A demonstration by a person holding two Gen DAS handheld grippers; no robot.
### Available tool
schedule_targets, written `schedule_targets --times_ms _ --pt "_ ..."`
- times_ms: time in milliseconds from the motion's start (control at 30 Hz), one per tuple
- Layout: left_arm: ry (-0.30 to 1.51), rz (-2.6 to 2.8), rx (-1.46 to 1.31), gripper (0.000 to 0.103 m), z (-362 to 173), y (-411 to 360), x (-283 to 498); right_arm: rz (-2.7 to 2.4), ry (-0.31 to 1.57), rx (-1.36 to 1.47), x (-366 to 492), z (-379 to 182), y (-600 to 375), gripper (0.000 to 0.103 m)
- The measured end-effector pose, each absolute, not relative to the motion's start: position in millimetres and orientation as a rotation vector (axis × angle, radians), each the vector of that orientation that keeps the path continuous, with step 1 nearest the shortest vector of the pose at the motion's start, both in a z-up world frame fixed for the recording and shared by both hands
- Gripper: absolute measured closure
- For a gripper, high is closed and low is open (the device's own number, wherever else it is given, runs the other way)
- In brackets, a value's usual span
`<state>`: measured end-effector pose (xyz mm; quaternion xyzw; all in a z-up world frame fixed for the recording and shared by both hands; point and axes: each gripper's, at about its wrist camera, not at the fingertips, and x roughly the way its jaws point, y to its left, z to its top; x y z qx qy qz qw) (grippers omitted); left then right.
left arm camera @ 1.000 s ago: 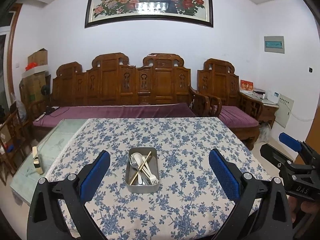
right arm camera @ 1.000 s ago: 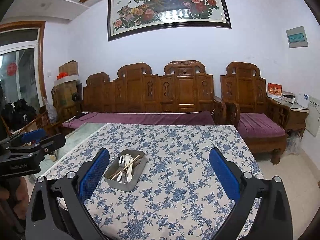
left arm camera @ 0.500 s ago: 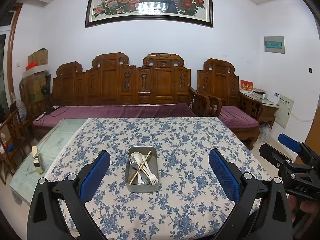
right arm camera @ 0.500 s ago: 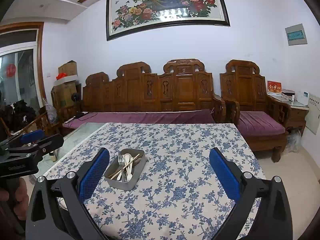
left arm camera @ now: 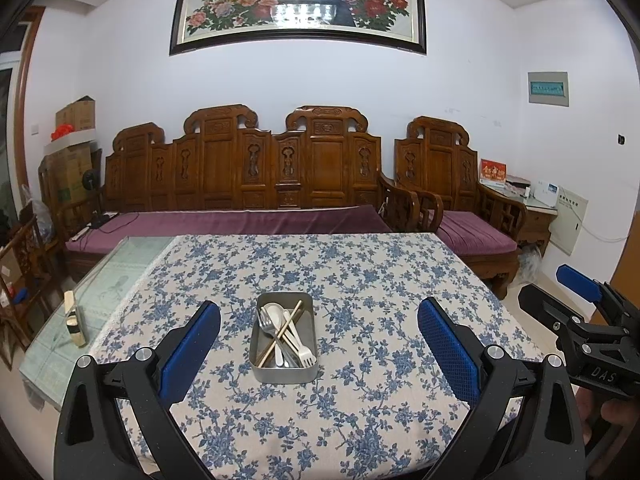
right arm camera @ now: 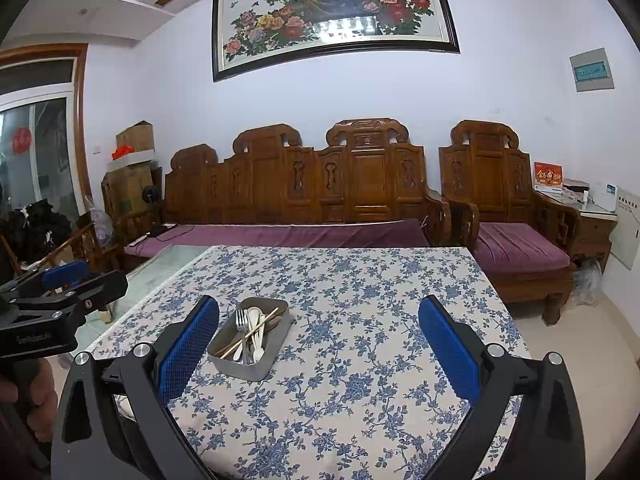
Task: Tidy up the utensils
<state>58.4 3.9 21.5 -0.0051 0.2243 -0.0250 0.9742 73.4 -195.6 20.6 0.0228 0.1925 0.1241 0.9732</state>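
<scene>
A grey metal tray [left arm camera: 304,308] sits on the floral tablecloth [left arm camera: 360,280]. In it lie a metal fork, white spoons, a white fork and wooden chopsticks [left arm camera: 285,332]. My left gripper [left arm camera: 320,320] hovers open above the near table edge, the tray centred between its blue pads, with nothing held. In the right wrist view the tray [right arm camera: 260,368] lies left of centre, close to the left pad [right arm camera: 188,348]. My right gripper [right arm camera: 320,320] is open and holds nothing. Each gripper also appears at the other view's edge: the right gripper [left arm camera: 580,300], the left gripper [right arm camera: 64,284].
A carved wooden sofa [left arm camera: 248,184] with purple cushions stands behind the table, and a matching armchair [left arm camera: 460,200] at the right. Bare glass tabletop [left arm camera: 100,292] with a small bottle [left arm camera: 74,320] lies left of the cloth. Boxes [left arm camera: 74,148] stack at far left.
Both views have shifted only slightly; the tray and utensils stay in place and both grippers remain open.
</scene>
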Motion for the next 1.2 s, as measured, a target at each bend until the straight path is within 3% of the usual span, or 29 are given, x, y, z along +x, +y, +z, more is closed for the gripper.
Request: schedule_targets --times_ms 1200 --pt "0.444 -0.057 -0.002 0.008 19.8 0.5 55.7 0.251 0.389 0.046 73.5 20.3 -196.0 0.003"
